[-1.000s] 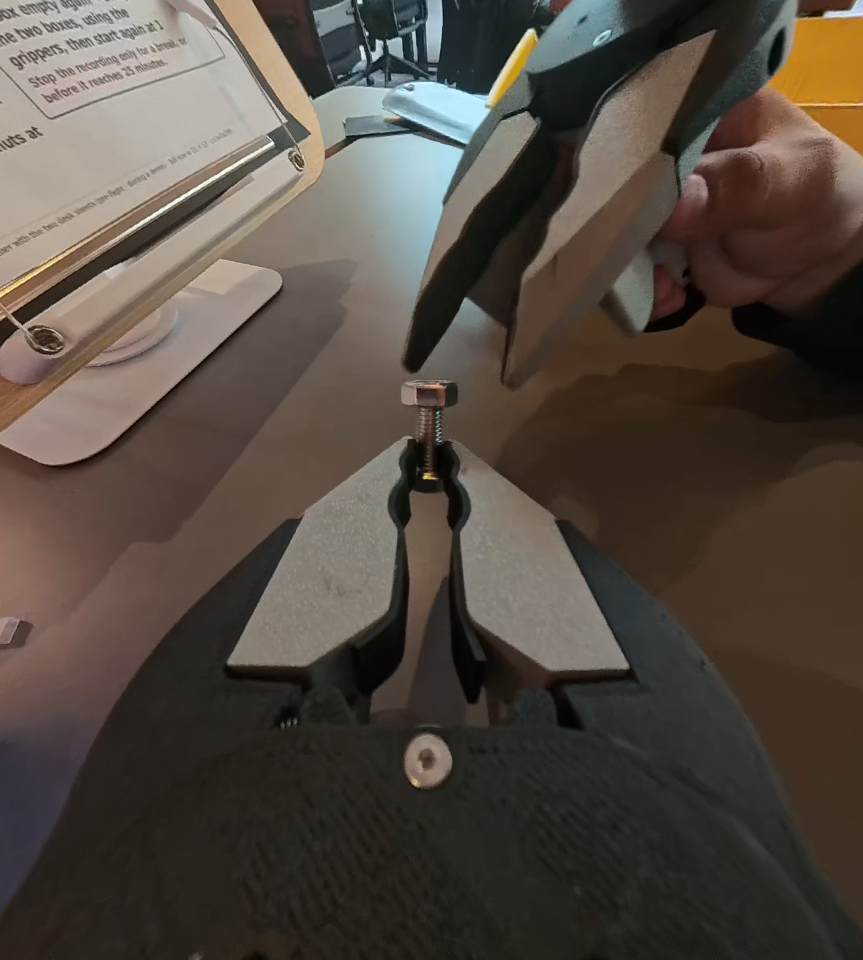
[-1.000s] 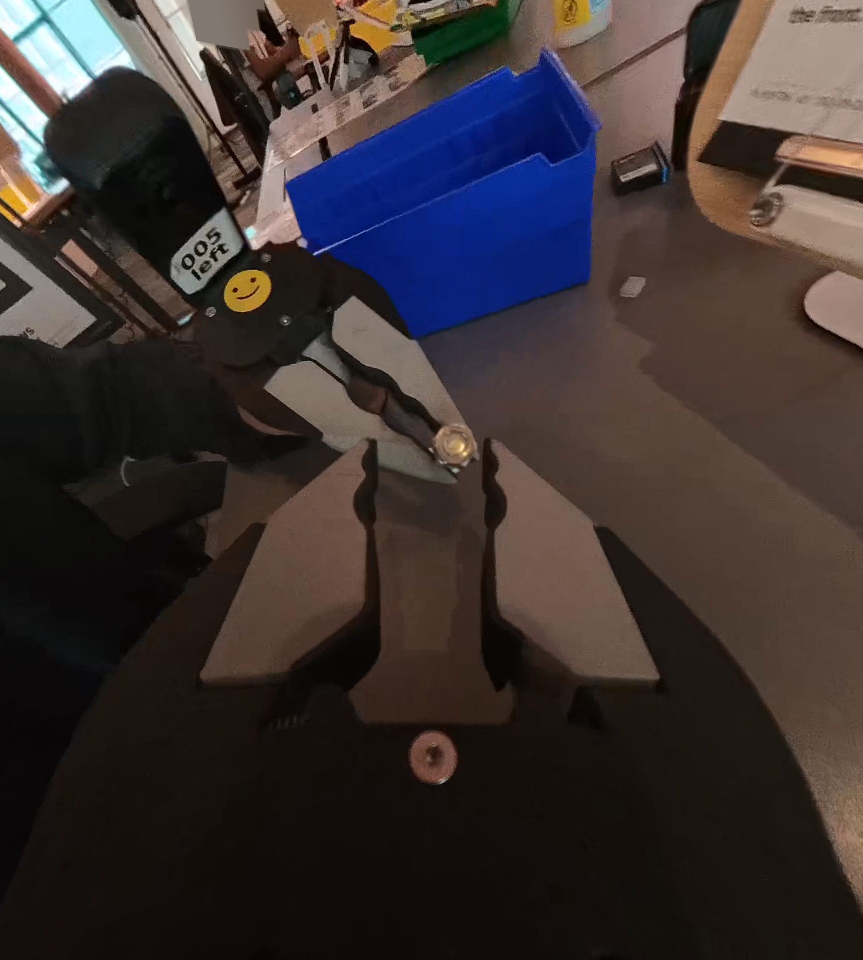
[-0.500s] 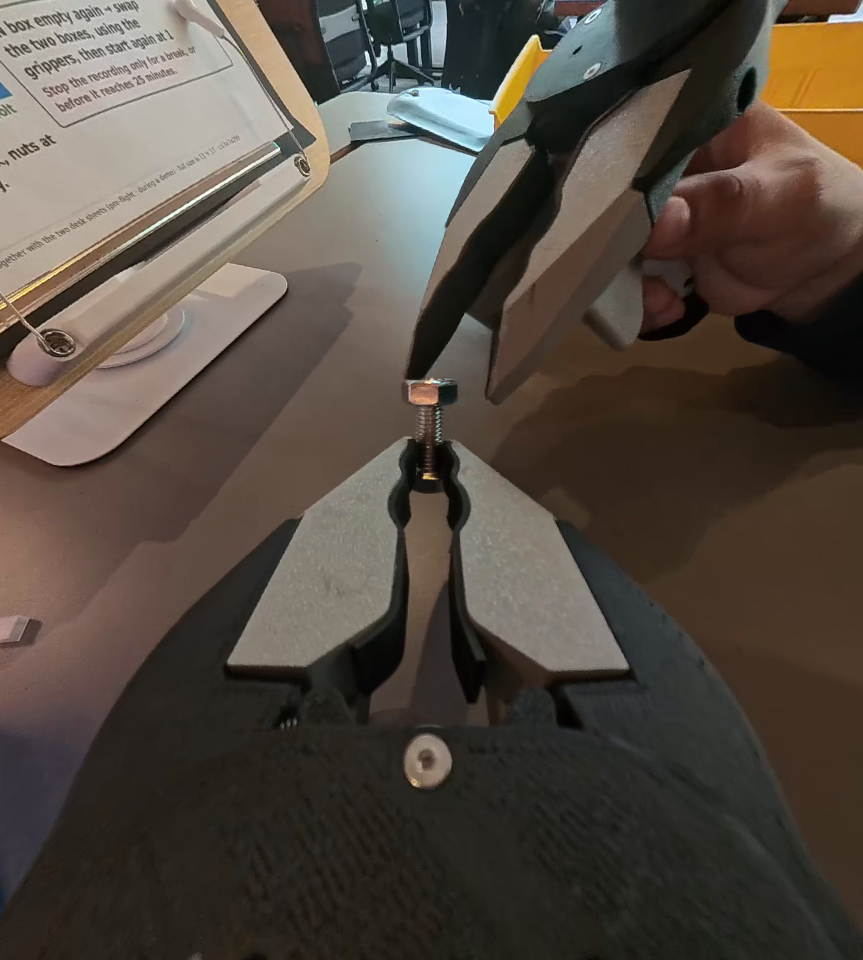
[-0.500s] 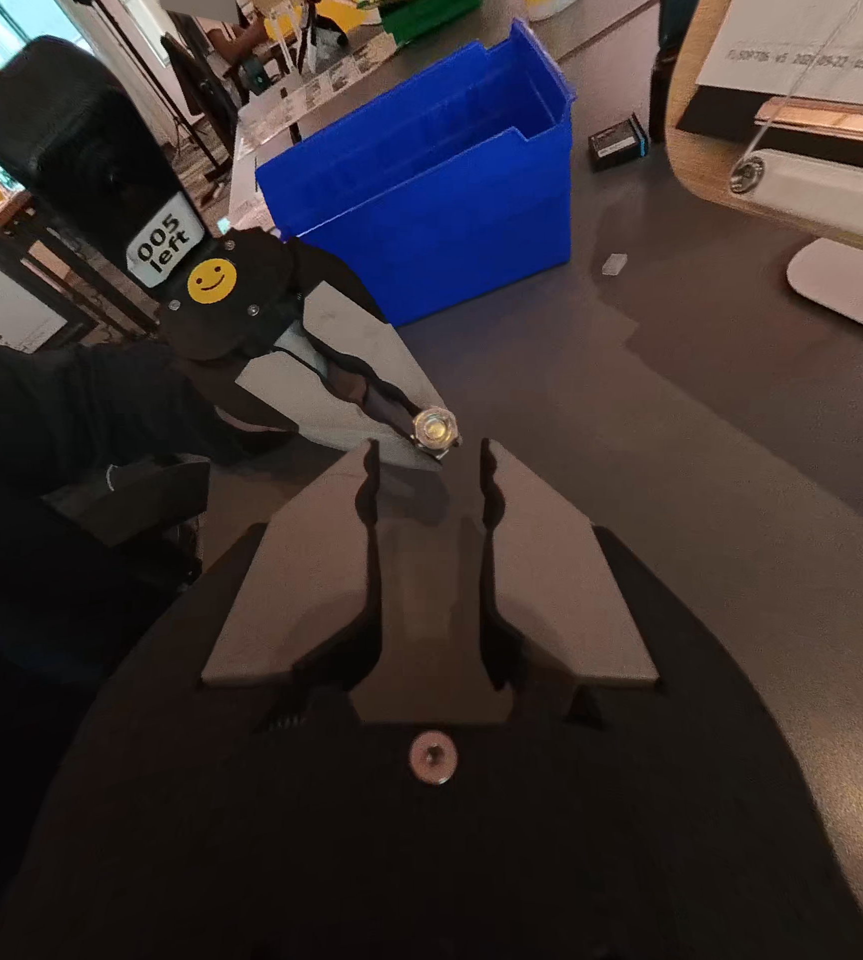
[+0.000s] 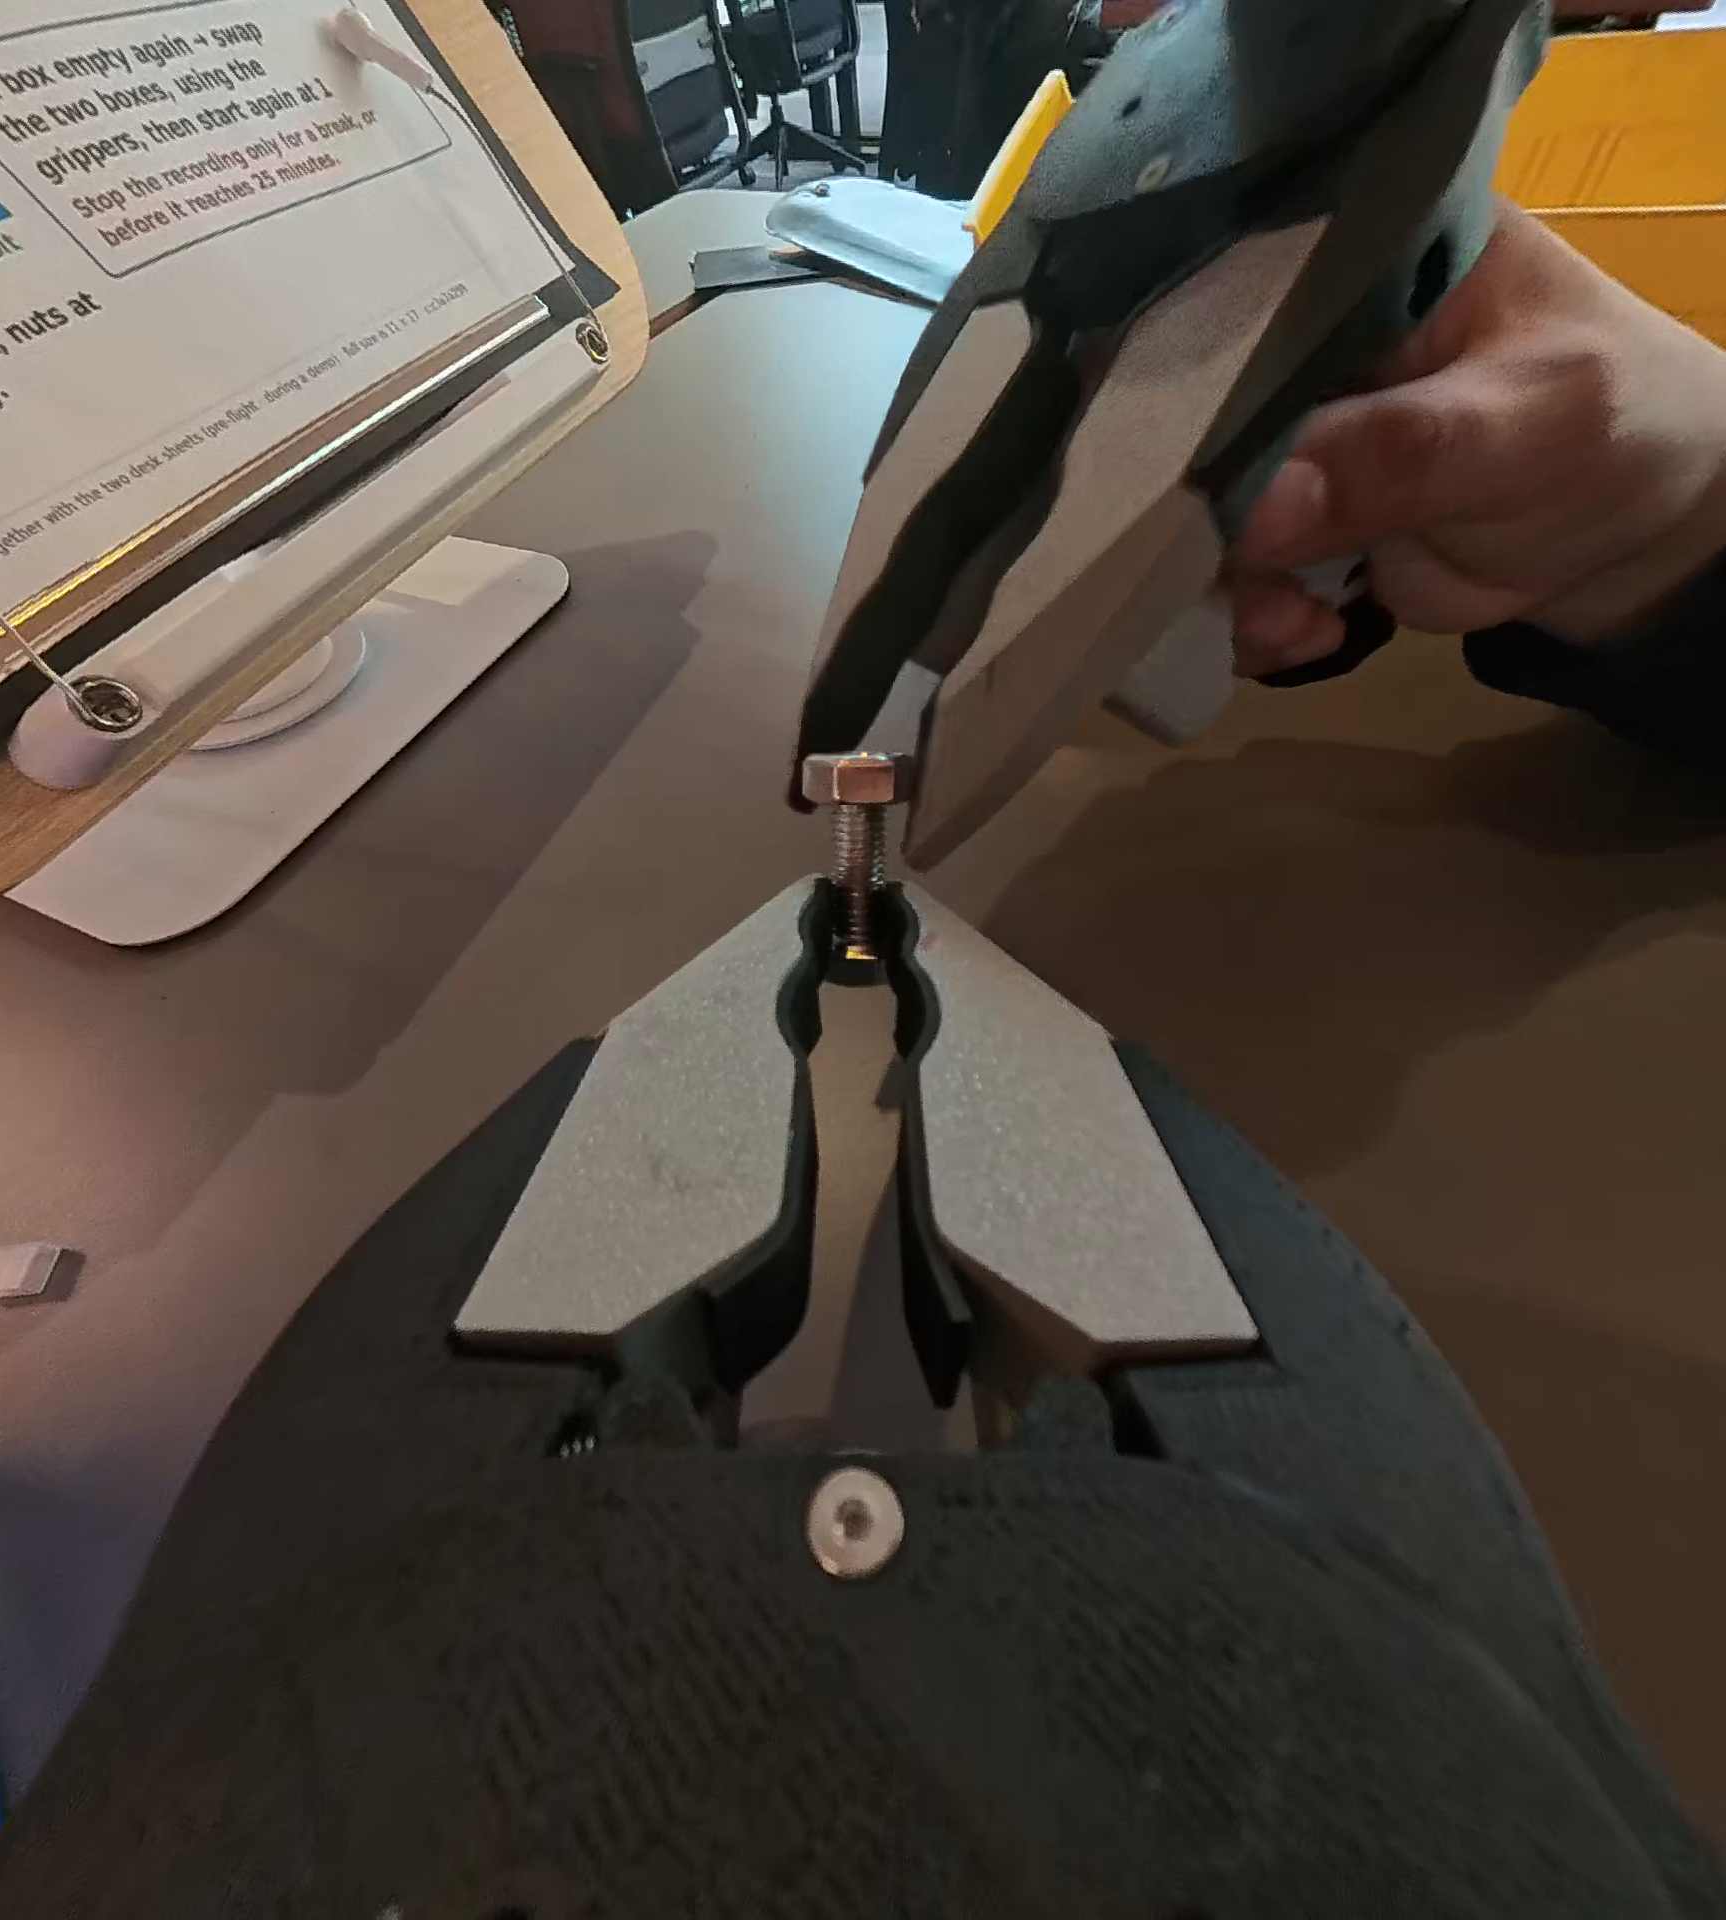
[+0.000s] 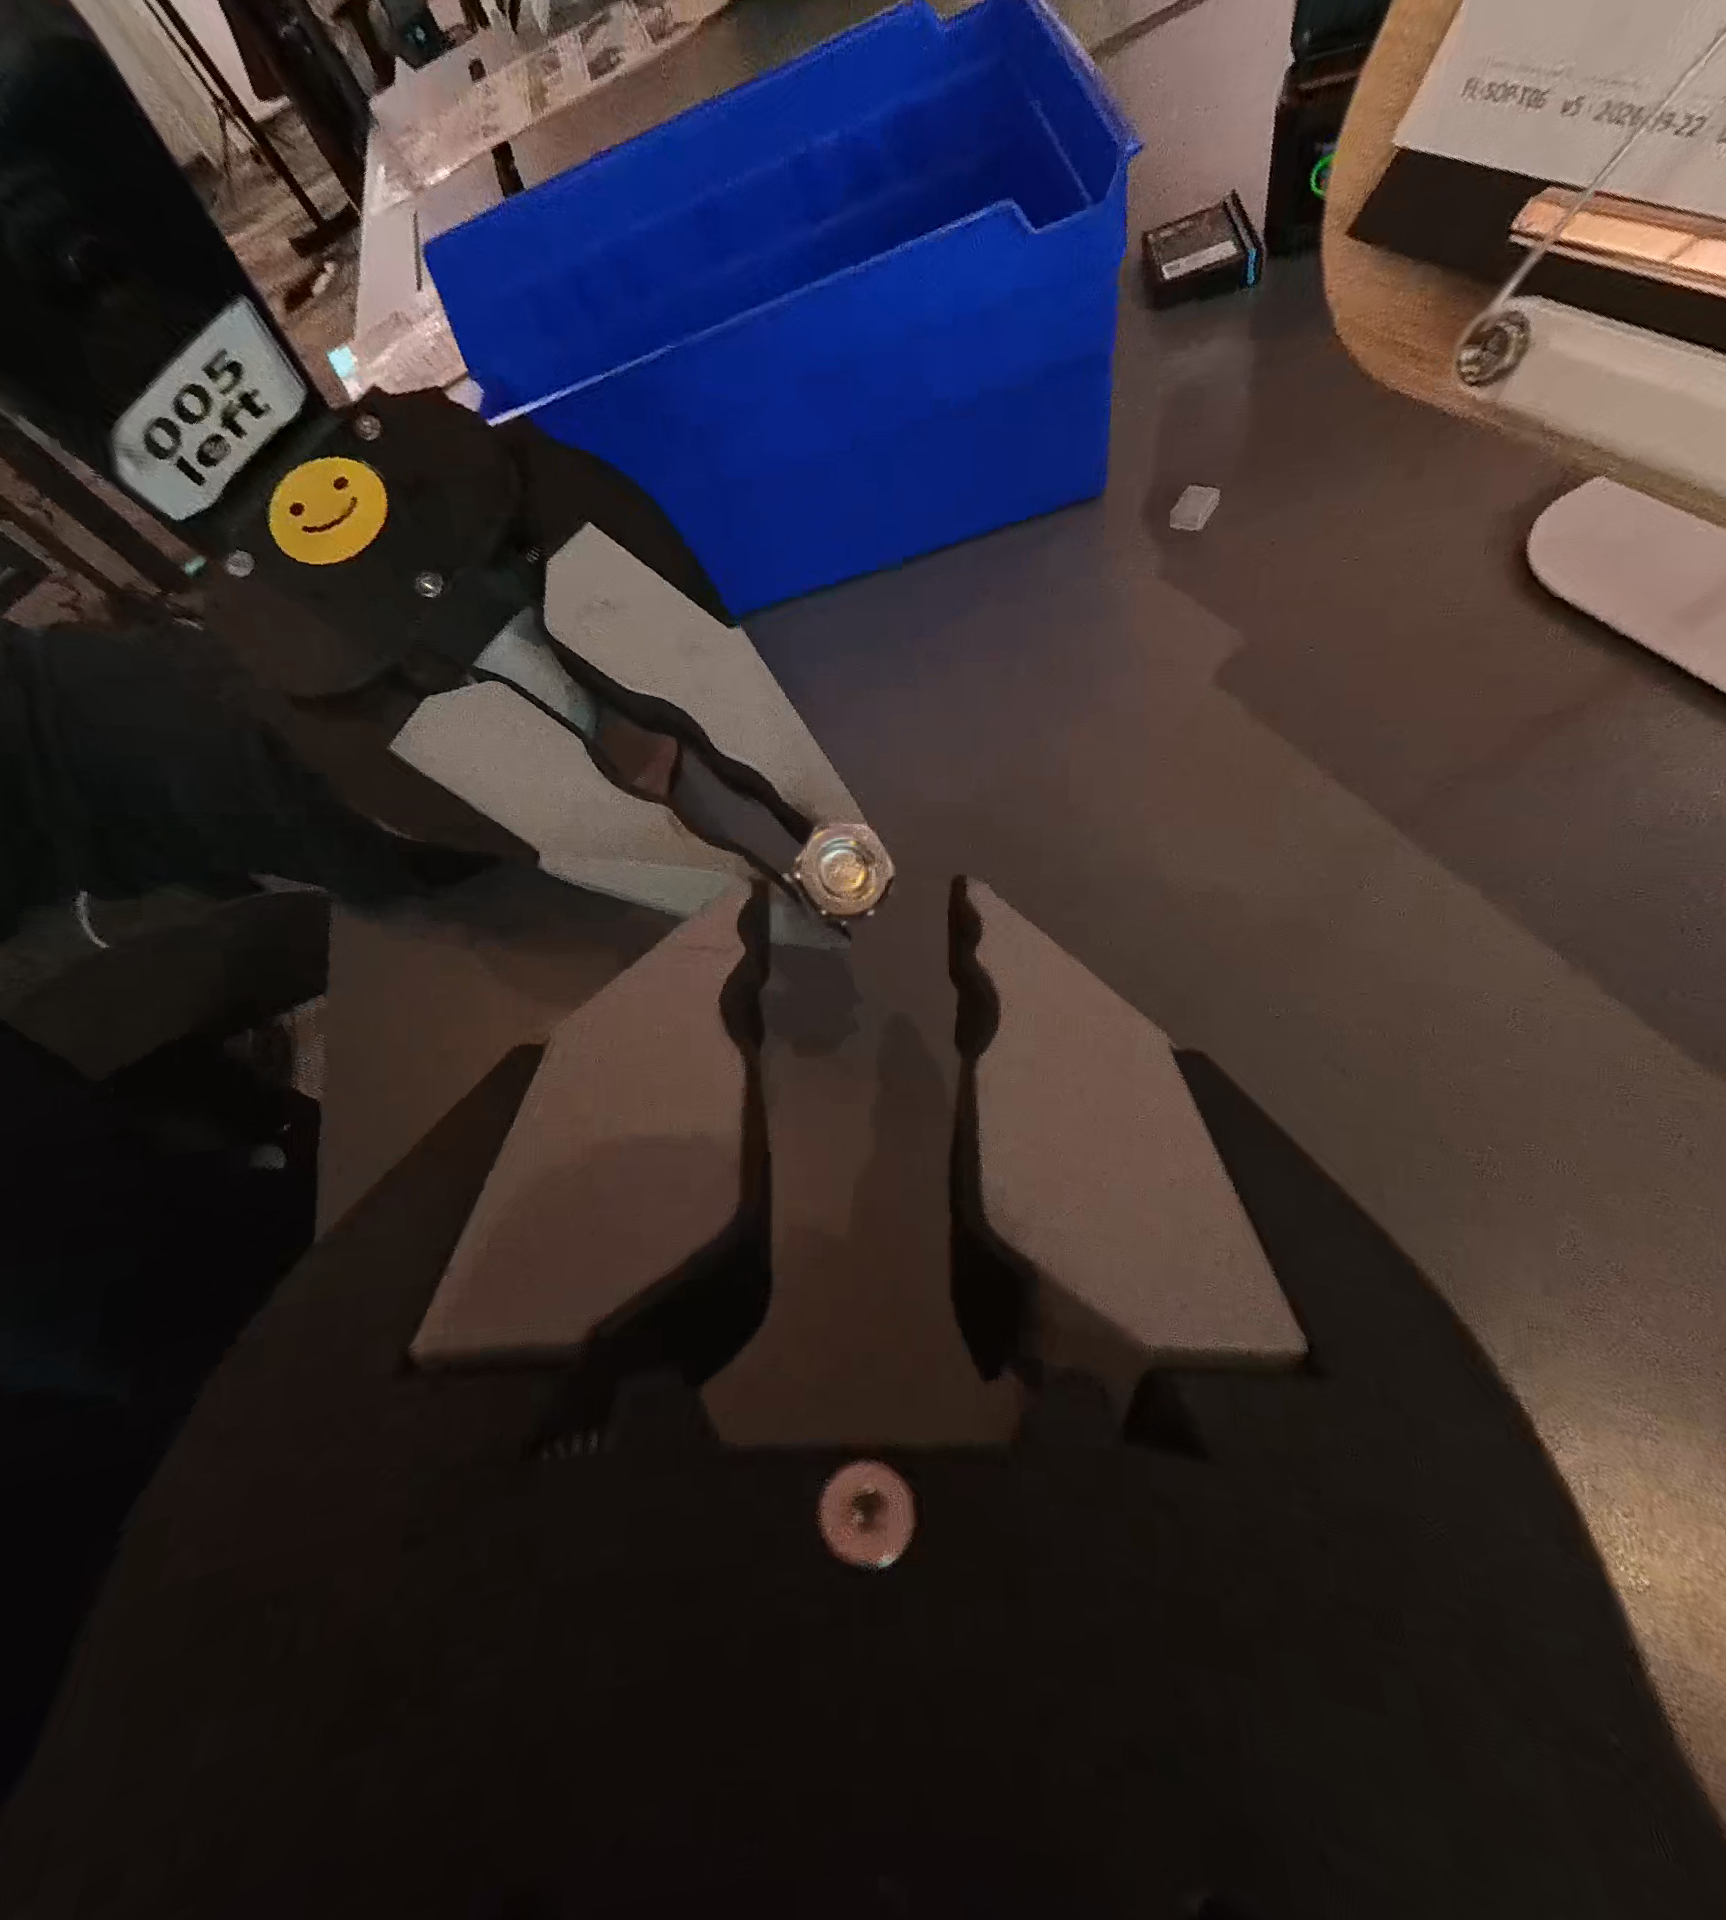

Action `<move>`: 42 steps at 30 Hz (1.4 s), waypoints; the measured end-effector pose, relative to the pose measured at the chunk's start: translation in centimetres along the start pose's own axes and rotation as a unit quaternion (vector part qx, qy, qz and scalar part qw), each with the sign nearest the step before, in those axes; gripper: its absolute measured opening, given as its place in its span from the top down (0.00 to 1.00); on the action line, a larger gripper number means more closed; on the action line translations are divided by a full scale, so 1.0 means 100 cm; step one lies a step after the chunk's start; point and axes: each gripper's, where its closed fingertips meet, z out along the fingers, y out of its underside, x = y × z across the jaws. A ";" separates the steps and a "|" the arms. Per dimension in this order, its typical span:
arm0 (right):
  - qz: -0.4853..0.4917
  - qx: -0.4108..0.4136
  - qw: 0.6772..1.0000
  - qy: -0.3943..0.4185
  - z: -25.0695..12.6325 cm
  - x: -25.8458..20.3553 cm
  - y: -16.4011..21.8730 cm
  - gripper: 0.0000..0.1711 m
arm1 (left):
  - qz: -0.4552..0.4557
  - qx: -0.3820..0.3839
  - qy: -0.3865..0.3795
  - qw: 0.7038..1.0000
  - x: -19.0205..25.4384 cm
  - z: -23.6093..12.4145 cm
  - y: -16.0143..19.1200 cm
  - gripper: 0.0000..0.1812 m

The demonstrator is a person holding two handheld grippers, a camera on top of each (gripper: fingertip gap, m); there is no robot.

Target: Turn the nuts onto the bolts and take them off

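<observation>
The left gripper (image 5: pixel 857 914) has its jaws pinched on the threaded shank of a bolt (image 5: pixel 854 821), hex head pointing up above the counter (image 5: pixel 1358 1039). The right gripper (image 6: pixel 854 904) comes down with jaws spread, one each side of that head and not yet closed on it. What the left jaws grip lower down is hidden, so whether a nut is there is unclear; the turning seems still ahead. A blue bin (image 6: pixel 838 416) stands beyond.

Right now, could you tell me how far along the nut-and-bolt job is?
Done: the left tool is shut on the bolt, gripping its lower threads with the hex head pointing away. In hand: the right tool is open, its tips either side of the head. Left: closing on it and turning; whether a nut is fitted cannot be told.
</observation>
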 end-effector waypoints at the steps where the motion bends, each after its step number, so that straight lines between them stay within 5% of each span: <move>1: 0.000 -0.015 1.000 0.017 0.002 0.005 0.005 0.83 | 0.001 -0.001 -0.004 1.000 -0.001 0.000 0.000 0.96; 3: 0.014 -0.033 0.998 0.049 0.000 0.021 0.013 0.93 | -0.002 0.001 -0.002 1.000 -0.003 -0.001 0.000 0.96; 8: 0.038 0.031 0.998 -0.031 -0.012 0.001 -0.001 0.82 | -0.009 0.004 -0.010 1.000 -0.008 -0.002 0.000 0.96; 18: 0.059 0.098 0.992 -0.050 0.002 -0.010 -0.017 0.81 | -0.016 0.012 -0.013 1.000 -0.009 -0.004 -0.003 0.96; 31: 0.087 0.127 0.981 -0.116 0.003 -0.012 -0.026 0.91 | -0.040 0.031 0.024 0.998 0.002 -0.005 -0.012 0.96; 42: 0.075 0.122 0.988 -0.053 -0.002 -0.003 -0.023 0.82 | -0.042 0.031 -0.020 0.998 -0.016 -0.010 -0.010 0.96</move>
